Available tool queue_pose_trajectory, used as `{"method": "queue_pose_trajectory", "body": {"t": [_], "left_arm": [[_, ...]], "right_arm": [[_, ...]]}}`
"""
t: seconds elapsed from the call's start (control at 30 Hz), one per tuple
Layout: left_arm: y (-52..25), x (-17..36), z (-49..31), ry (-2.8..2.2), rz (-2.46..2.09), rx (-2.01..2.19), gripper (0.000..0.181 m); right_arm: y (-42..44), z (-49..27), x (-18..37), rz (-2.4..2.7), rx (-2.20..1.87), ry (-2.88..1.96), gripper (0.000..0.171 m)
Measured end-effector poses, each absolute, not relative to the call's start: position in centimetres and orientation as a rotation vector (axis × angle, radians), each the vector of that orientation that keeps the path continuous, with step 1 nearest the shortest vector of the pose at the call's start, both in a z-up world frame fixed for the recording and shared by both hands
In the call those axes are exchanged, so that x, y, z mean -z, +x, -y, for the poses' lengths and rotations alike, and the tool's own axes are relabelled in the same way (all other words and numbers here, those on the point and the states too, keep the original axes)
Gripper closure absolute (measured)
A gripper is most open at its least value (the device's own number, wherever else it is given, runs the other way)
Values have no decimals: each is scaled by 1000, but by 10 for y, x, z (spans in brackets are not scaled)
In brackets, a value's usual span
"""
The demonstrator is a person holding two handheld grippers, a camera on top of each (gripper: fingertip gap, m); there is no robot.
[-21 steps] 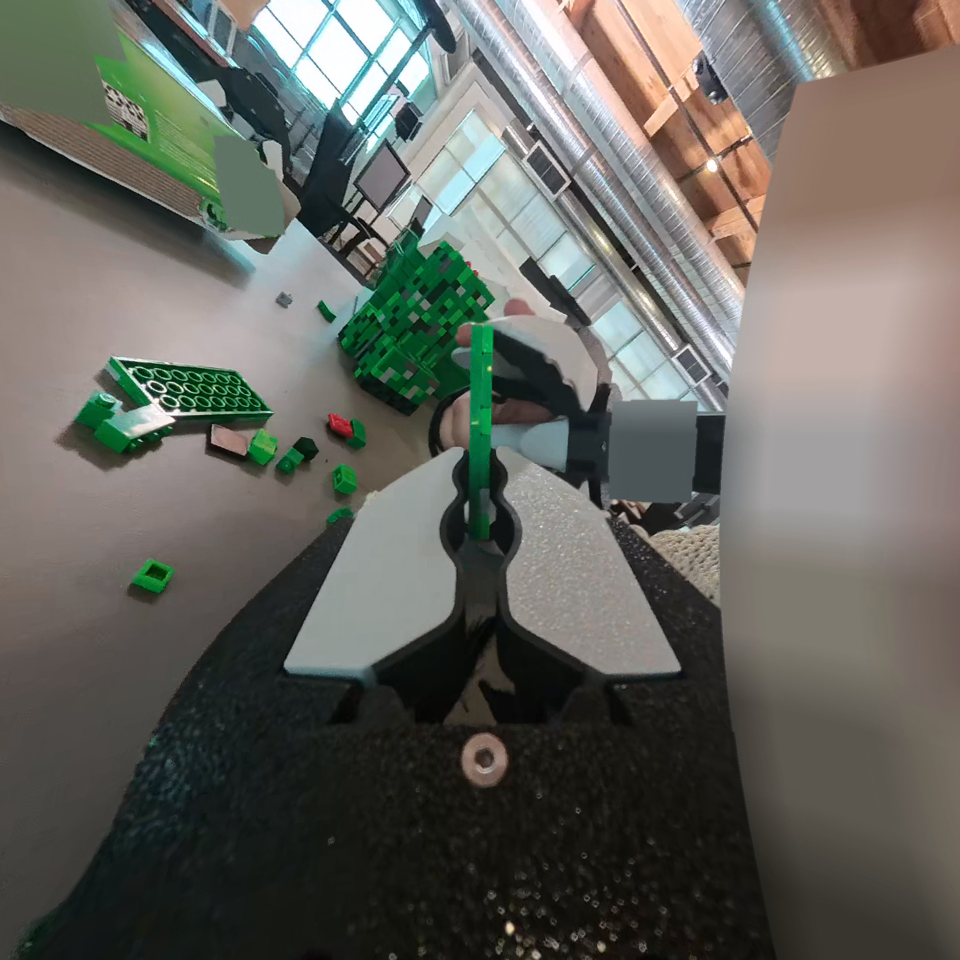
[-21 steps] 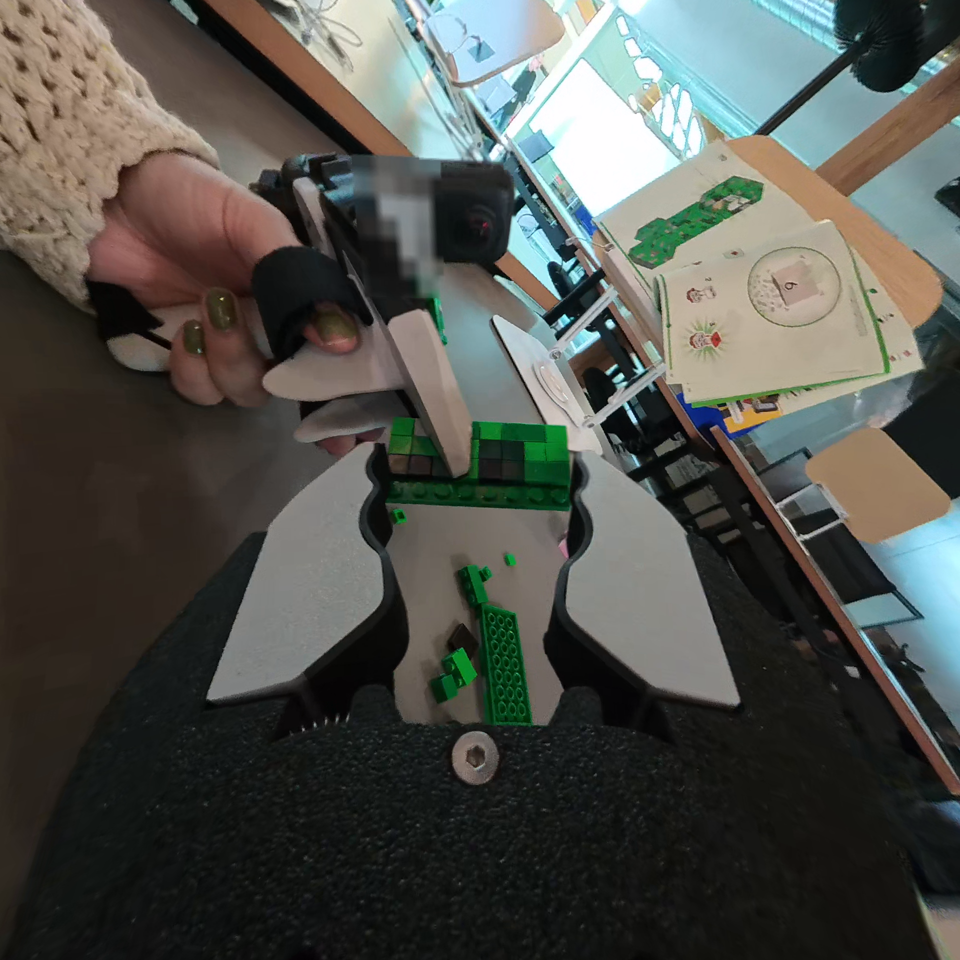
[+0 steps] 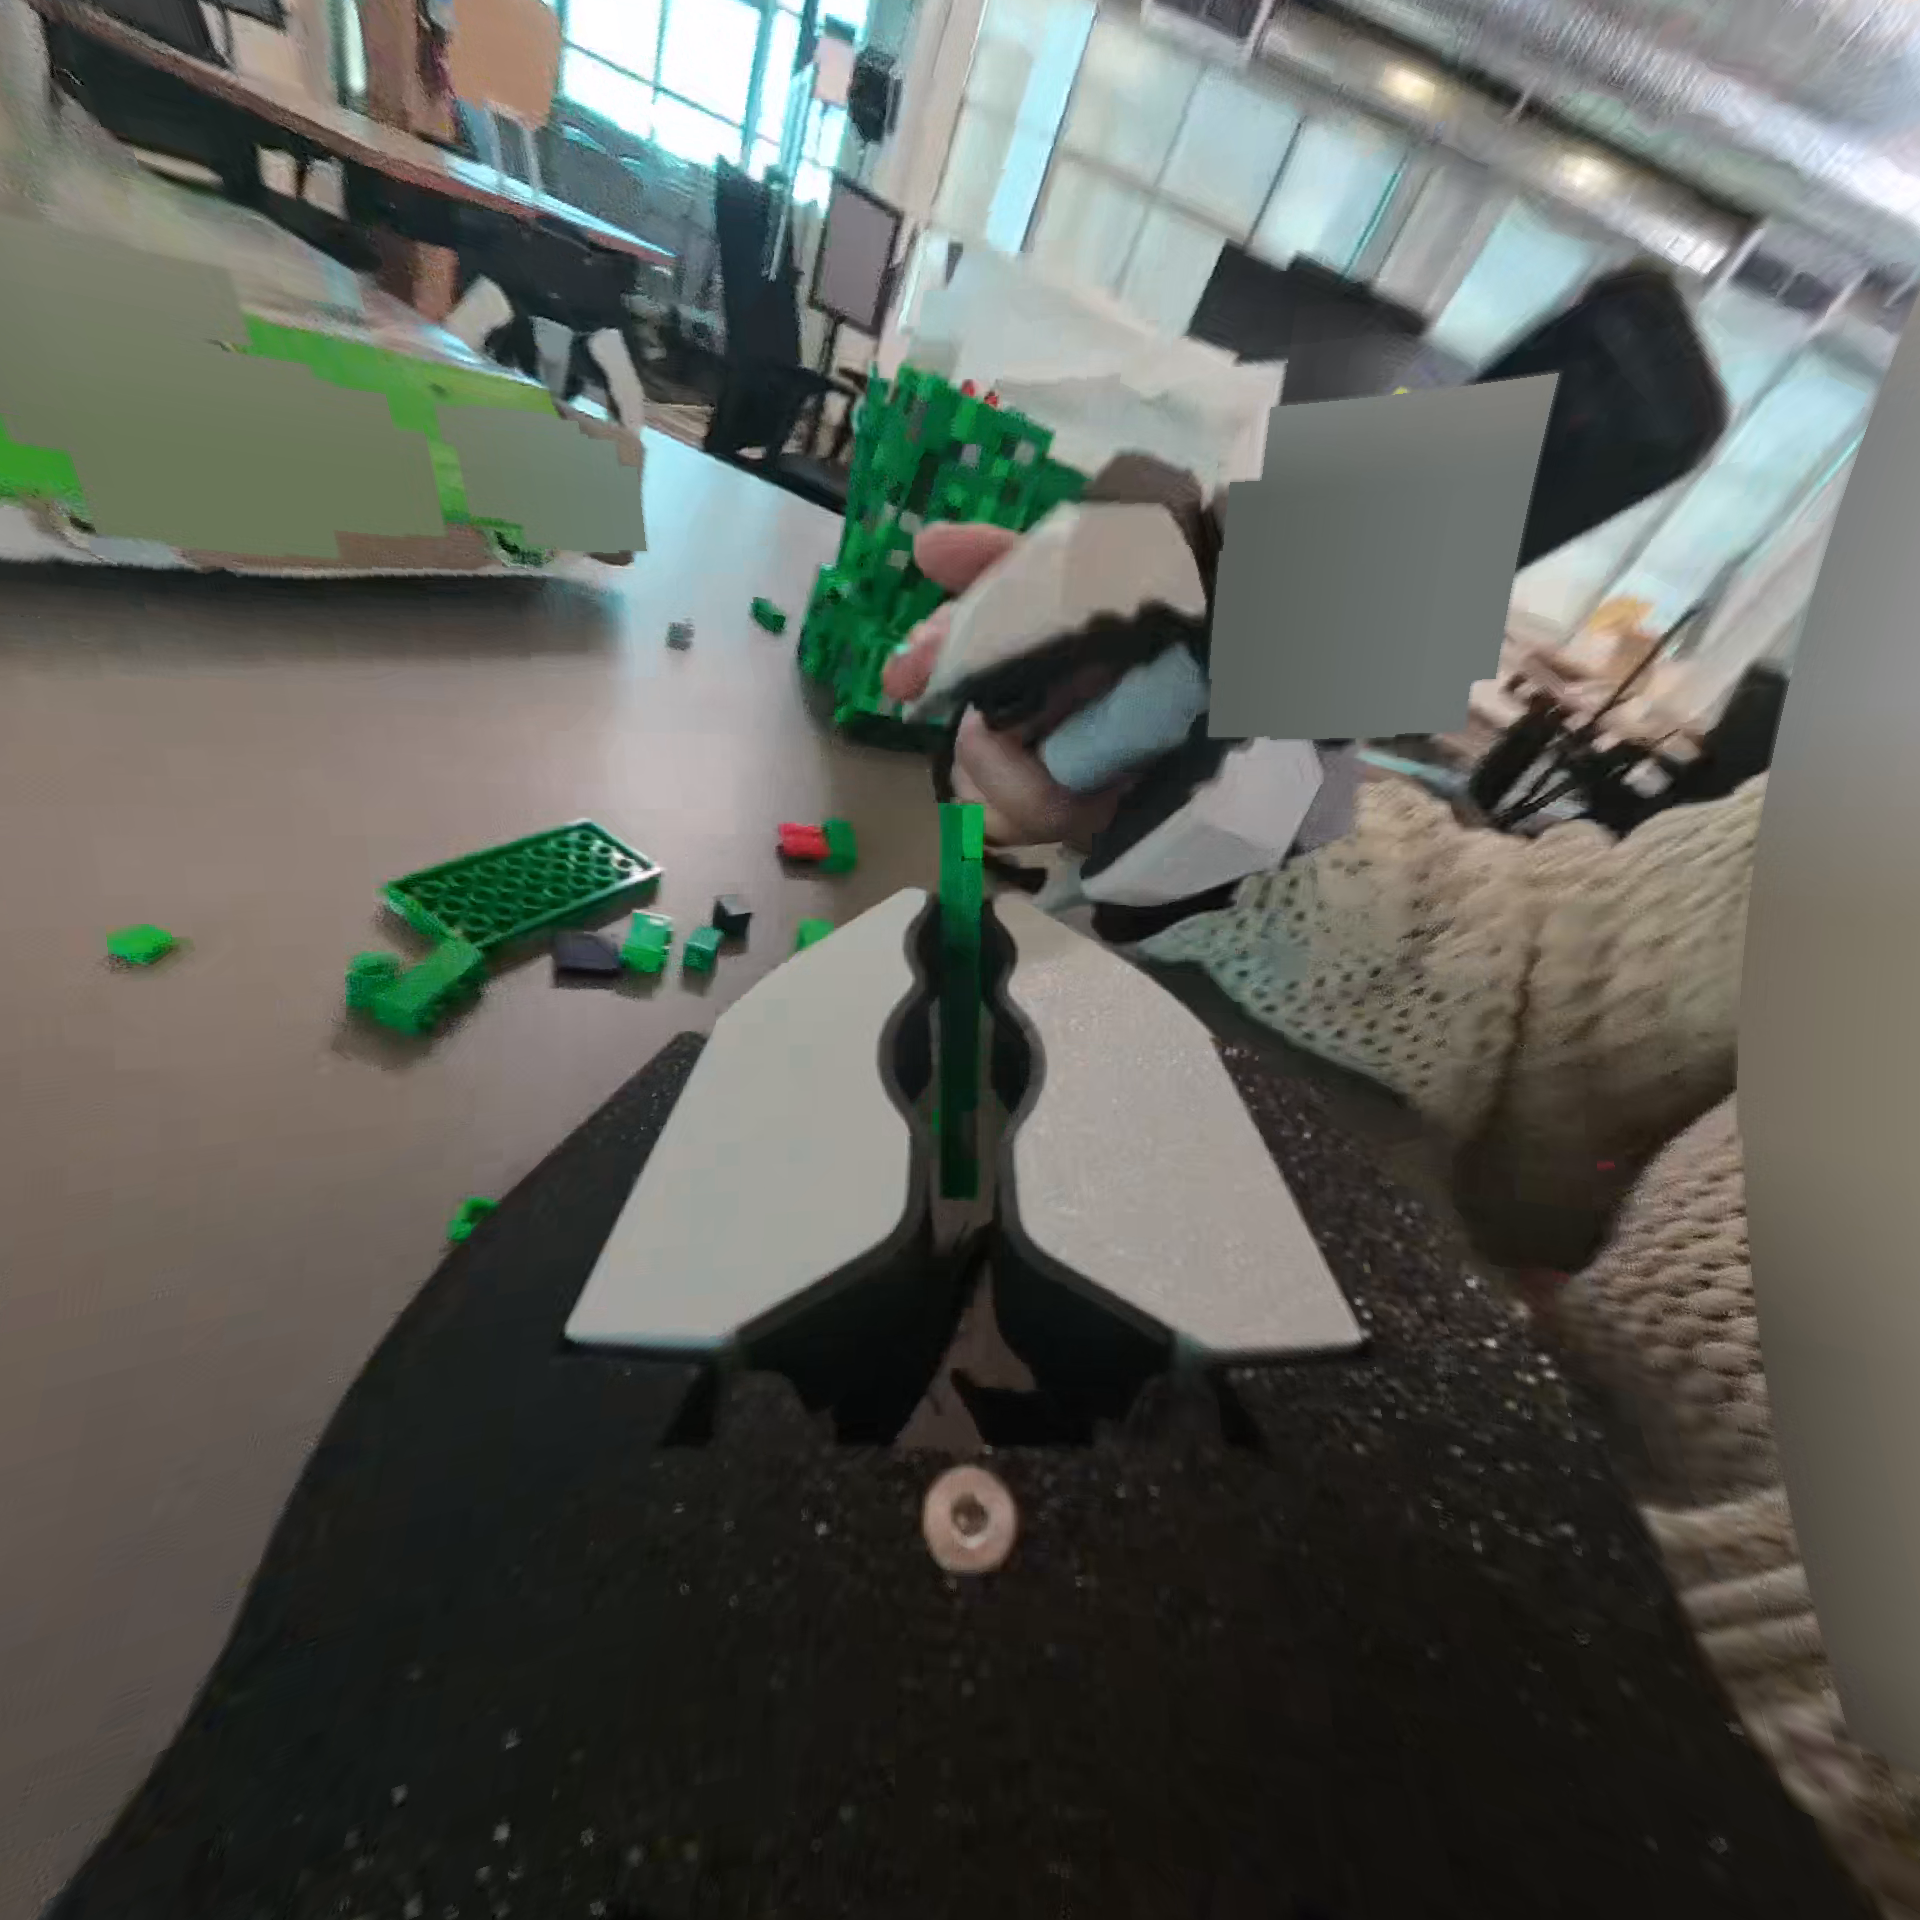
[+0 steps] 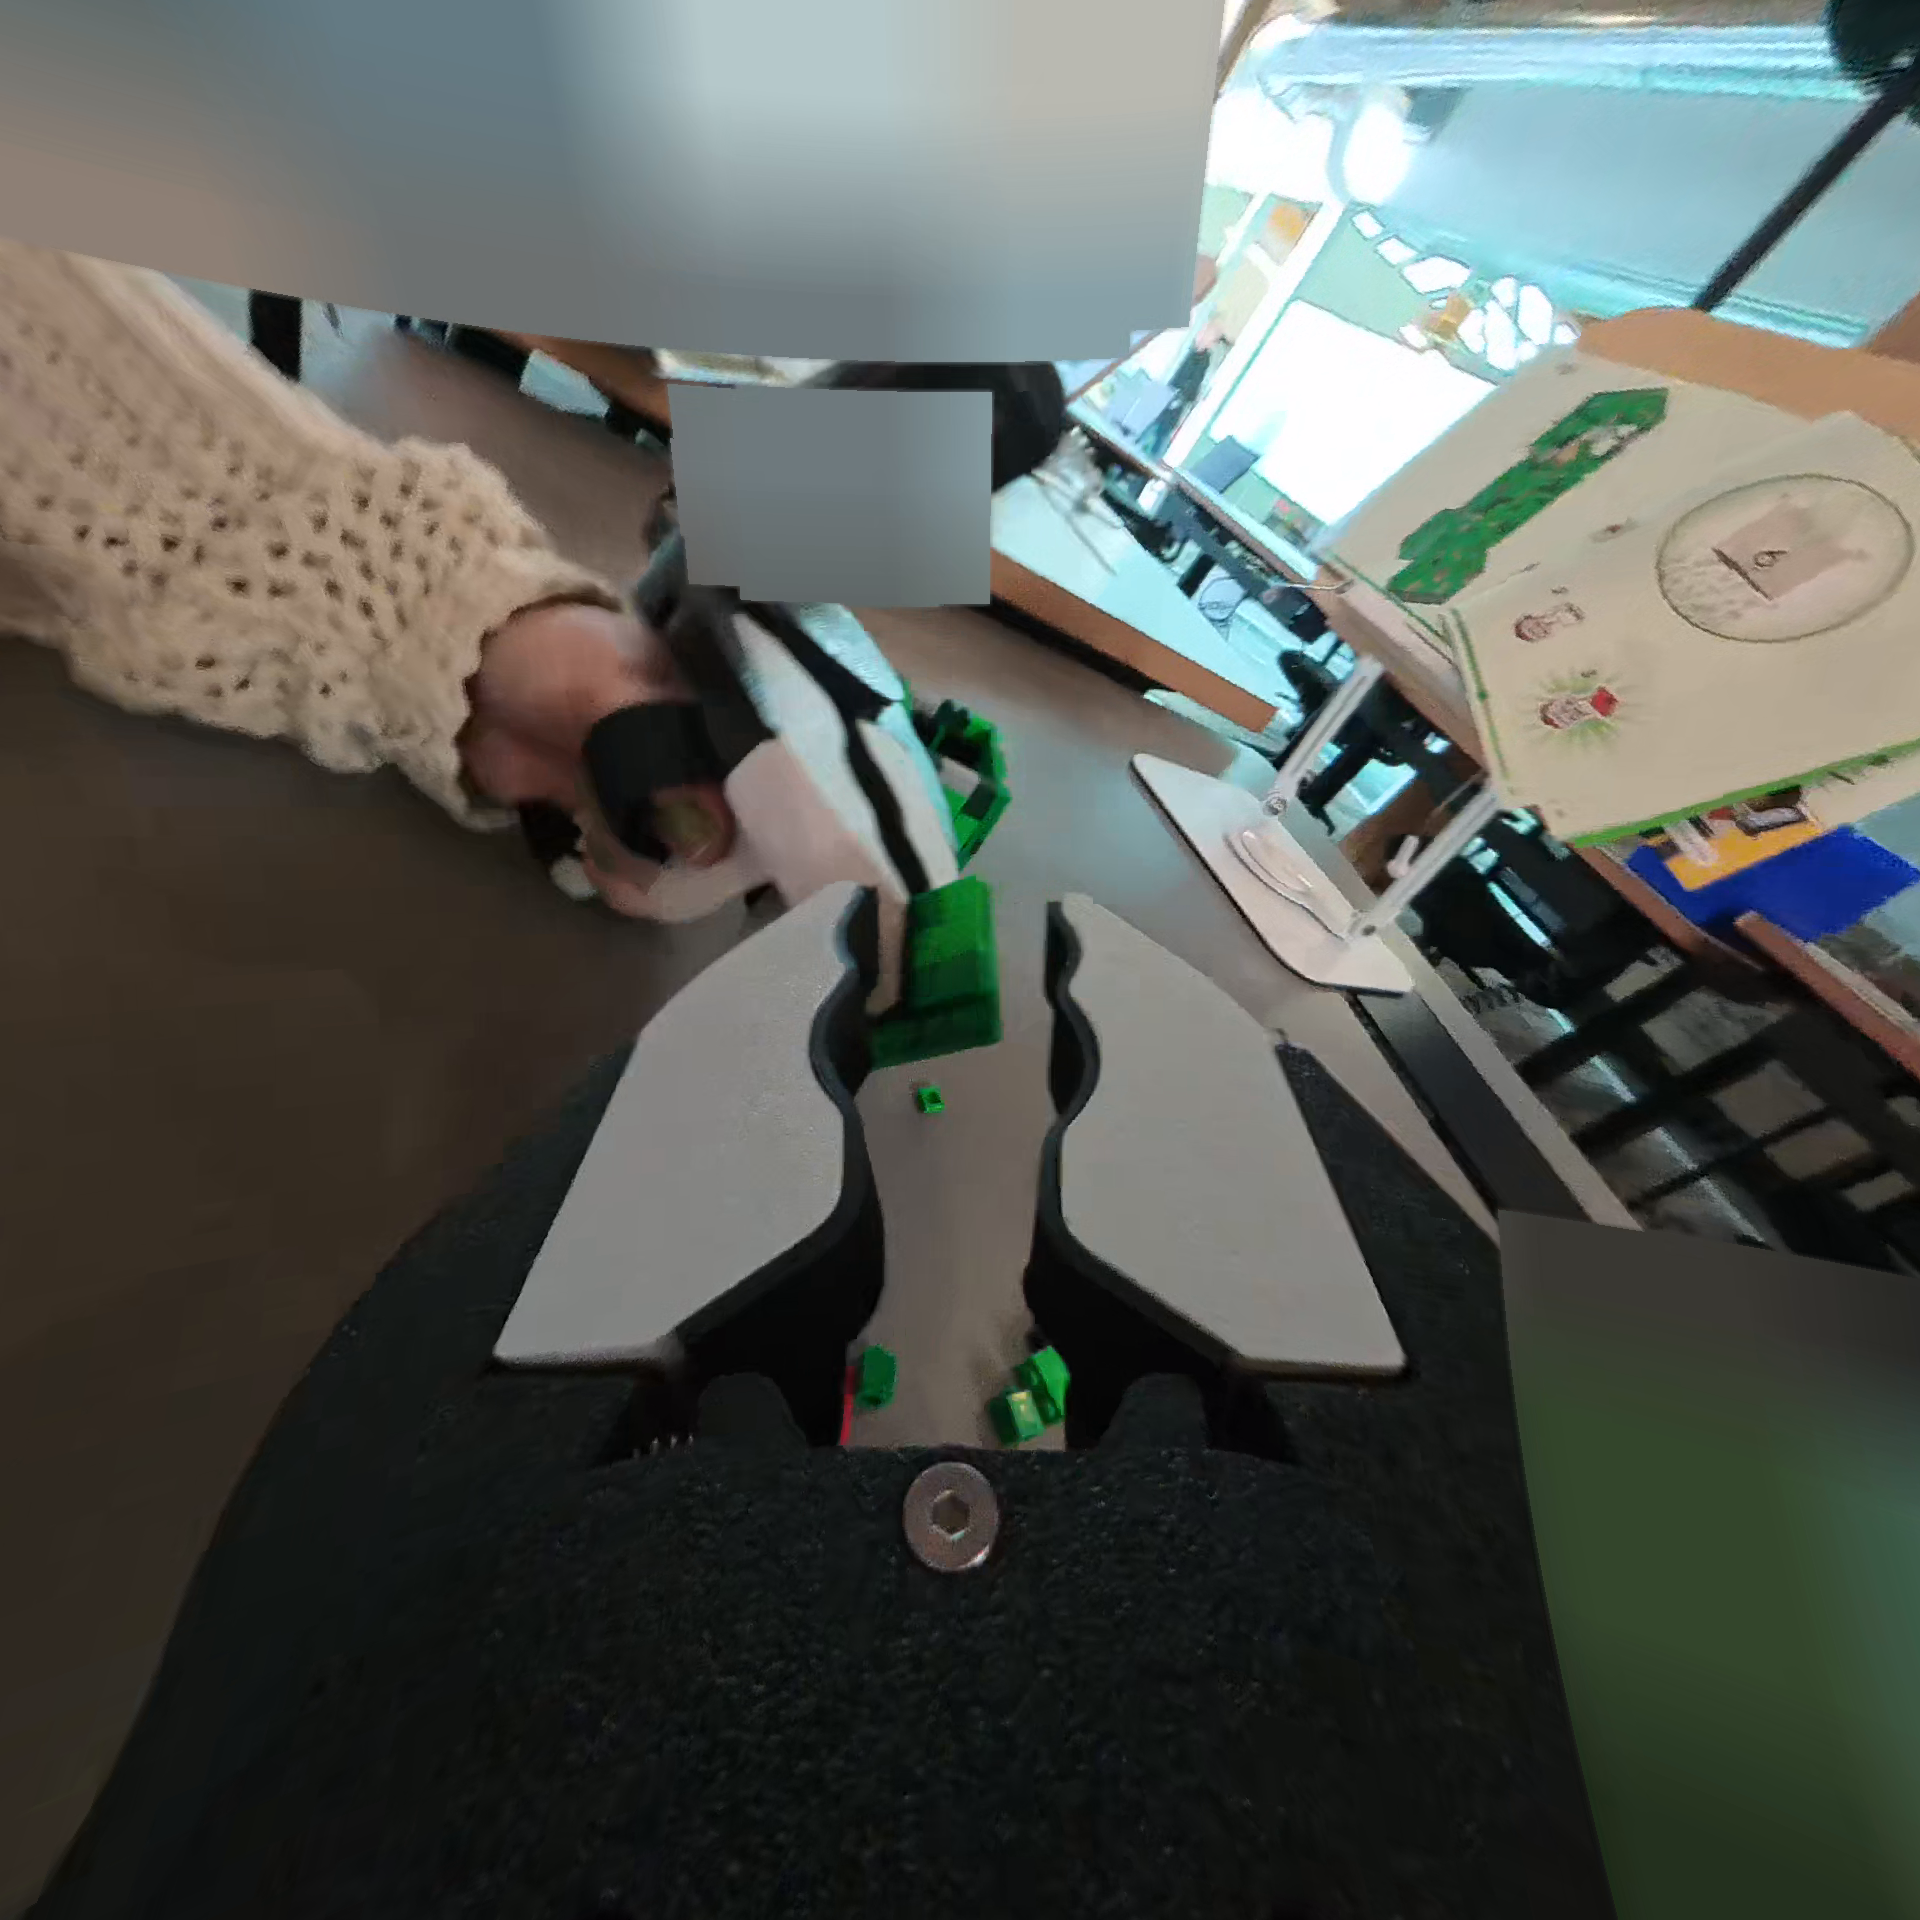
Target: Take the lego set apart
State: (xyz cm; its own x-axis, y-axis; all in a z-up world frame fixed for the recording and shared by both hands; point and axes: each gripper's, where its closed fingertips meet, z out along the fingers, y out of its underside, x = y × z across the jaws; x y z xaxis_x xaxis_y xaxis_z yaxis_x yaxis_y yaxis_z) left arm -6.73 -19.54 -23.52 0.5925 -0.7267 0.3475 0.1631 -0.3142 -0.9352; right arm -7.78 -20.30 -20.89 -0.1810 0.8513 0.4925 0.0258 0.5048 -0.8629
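Right tool [image 4: 951,920] released green plate [image 3: 961,997], now apart; left tool [image 3: 961,914] clamps plate.

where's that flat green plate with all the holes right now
In the left wrist view, the flat green plate lies on the table, left of the left gripper, with loose green bricks touching its near end.

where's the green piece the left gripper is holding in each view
Left wrist view: green lego piece seen edge-on, centre, clamped in the left gripper.
Right wrist view: same piece, centre, ahead of the open right gripper.
Shared landmark: cream knitted sleeve.
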Motion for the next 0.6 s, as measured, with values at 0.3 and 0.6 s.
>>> {"method": "queue_pose_trajectory", "body": {"t": [0.3, 0.6], "left_arm": [[-76, 234, 190, -1628, -528, 719, 176], [-76, 231, 191, -1607, -532, 731, 176]], "right_arm": [[-78, 202, 225, 1670, -910, -835, 135], [-77, 204, 221, 1638, -1022, -864, 136]]}}
